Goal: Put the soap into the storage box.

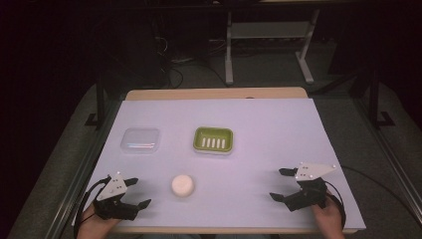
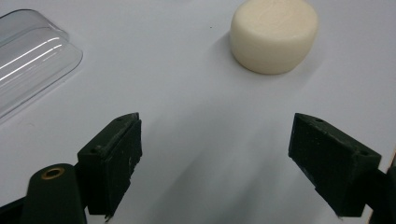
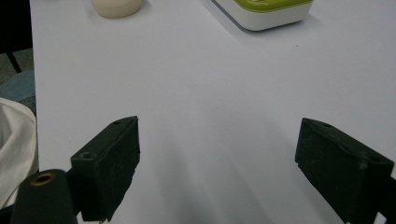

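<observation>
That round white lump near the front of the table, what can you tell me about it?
The soap is a cream-white puck, round with a flat top and softly rounded edges, matte and smooth-looking. It lies flat on the pale table cover, unwrapped, with nothing touching it. It sits near the front edge, just right of the left gripper, whose jaws are open and apart from it. The green soap dish lies farther back, well clear of it.
</observation>
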Action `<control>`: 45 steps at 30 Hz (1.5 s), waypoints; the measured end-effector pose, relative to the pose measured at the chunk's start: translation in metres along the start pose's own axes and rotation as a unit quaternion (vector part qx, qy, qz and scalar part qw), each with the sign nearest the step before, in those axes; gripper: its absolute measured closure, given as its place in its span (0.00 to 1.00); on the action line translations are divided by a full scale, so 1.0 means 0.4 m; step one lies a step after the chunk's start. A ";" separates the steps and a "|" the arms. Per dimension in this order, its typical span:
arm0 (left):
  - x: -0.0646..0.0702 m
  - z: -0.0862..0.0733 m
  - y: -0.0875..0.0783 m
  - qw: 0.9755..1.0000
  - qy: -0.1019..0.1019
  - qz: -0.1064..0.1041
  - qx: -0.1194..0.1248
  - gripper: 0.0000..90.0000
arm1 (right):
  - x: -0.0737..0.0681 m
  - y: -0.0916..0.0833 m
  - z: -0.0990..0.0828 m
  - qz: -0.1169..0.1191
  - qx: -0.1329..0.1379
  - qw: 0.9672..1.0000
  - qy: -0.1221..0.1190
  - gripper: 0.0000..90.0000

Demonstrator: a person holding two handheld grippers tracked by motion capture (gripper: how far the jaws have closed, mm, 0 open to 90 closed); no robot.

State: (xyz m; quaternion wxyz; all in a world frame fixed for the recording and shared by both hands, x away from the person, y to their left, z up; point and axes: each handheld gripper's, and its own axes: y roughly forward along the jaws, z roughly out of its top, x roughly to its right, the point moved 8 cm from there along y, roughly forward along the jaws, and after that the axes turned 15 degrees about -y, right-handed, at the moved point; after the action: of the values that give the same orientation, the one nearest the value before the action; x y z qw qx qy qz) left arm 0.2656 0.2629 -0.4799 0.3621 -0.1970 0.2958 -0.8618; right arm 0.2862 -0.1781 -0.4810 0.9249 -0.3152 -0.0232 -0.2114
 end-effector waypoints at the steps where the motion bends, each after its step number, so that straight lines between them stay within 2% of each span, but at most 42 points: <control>1: 0.000 0.000 0.000 1.000 0.000 0.000 0.000 0.18 | -0.001 0.000 0.000 0.000 0.000 1.000 0.000 0.15; 5: 0.008 0.004 0.004 1.000 0.002 -0.002 0.001 0.18 | -0.002 0.000 0.000 0.000 -0.001 1.000 -0.002 0.15; 9: 0.007 0.002 0.008 1.000 0.011 0.000 -0.010 0.18 | -0.001 0.000 0.000 0.000 0.000 1.000 0.000 0.15; 13: 0.016 0.006 0.010 1.000 0.008 -0.005 -0.010 0.18 | -0.002 0.000 0.000 -0.001 -0.001 1.000 -0.001 0.15; 17: 0.024 0.013 0.013 1.000 0.024 -0.002 -0.016 0.17 | -0.002 0.000 0.000 0.000 -0.001 1.000 -0.002 0.15; 23: 0.036 0.018 0.019 1.000 0.021 -0.008 -0.018 0.16 | -0.002 0.000 0.000 0.000 0.000 1.000 -0.002 0.15; 27: 0.044 0.023 0.022 0.999 0.032 -0.007 -0.024 0.16 | -0.004 0.002 0.003 0.001 0.000 1.000 -0.005 0.15; 30: 0.050 0.028 0.024 0.999 0.029 -0.014 -0.025 0.16 | -0.005 0.003 0.002 0.002 -0.001 1.000 -0.005 0.15; 37: 0.056 0.035 0.023 0.999 0.032 -0.012 -0.031 0.16 | -0.005 0.003 0.002 0.001 -0.002 1.000 -0.006 0.15; 43: 0.070 0.052 0.025 0.998 0.050 -0.012 -0.046 0.15 | -0.008 -0.001 0.000 0.001 -0.001 1.000 -0.002 0.15; 45: 0.081 0.061 0.029 0.997 0.048 -0.021 -0.054 0.16 | -0.008 -0.002 -0.001 -0.001 -0.001 1.000 -0.002 0.15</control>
State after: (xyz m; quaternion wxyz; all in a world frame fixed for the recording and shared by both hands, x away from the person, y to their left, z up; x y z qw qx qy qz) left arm 0.2634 0.2234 -0.4653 0.3179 -0.1809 0.3551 -0.8603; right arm 0.2830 -0.1776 -0.4813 0.9245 -0.3161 -0.0248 -0.2118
